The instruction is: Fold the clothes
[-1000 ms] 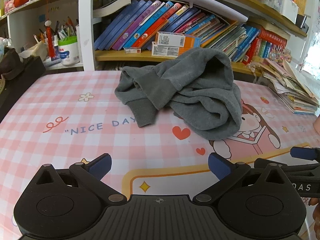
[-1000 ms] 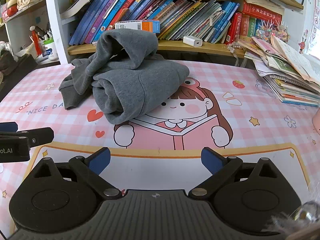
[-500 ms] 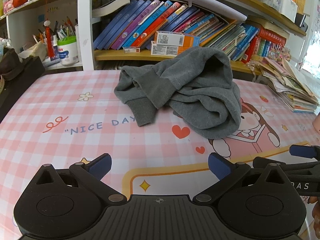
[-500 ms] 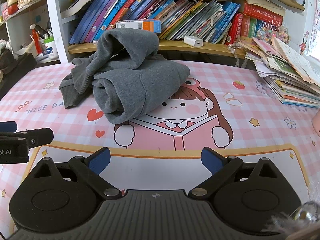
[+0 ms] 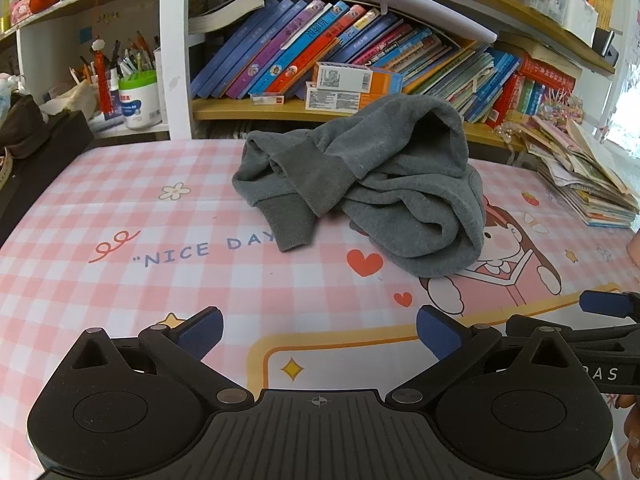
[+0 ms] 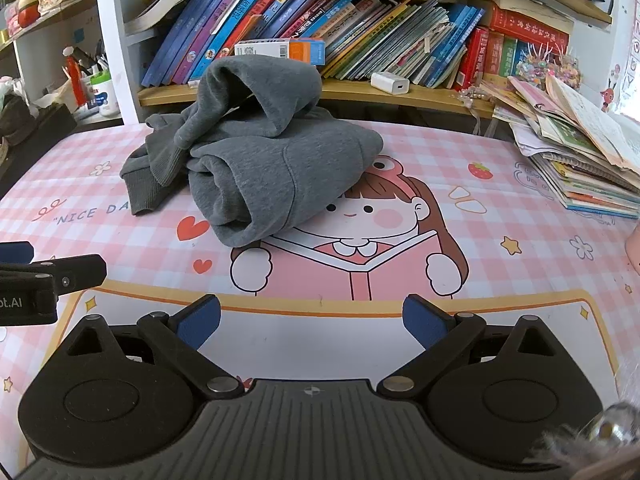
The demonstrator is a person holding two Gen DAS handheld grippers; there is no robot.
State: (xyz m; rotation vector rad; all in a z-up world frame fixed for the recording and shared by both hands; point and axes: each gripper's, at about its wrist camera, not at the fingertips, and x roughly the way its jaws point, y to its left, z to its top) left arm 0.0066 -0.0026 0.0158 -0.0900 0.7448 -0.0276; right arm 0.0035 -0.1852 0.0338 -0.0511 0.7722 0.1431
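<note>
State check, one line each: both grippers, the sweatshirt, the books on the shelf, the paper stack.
left gripper: open, empty, short of the garment
right gripper: open, empty
grey sweatshirt: crumpled heap, unfolded, one ribbed cuff flat on the table mat
shelf books: leaning
paper stack: messy, loose sheets splayed

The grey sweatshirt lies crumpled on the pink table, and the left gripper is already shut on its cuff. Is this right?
Not quite. The left gripper is open and holds nothing, short of the cuff, as the left wrist view shows. The grey sweatshirt does lie crumpled on the pink table.
</note>
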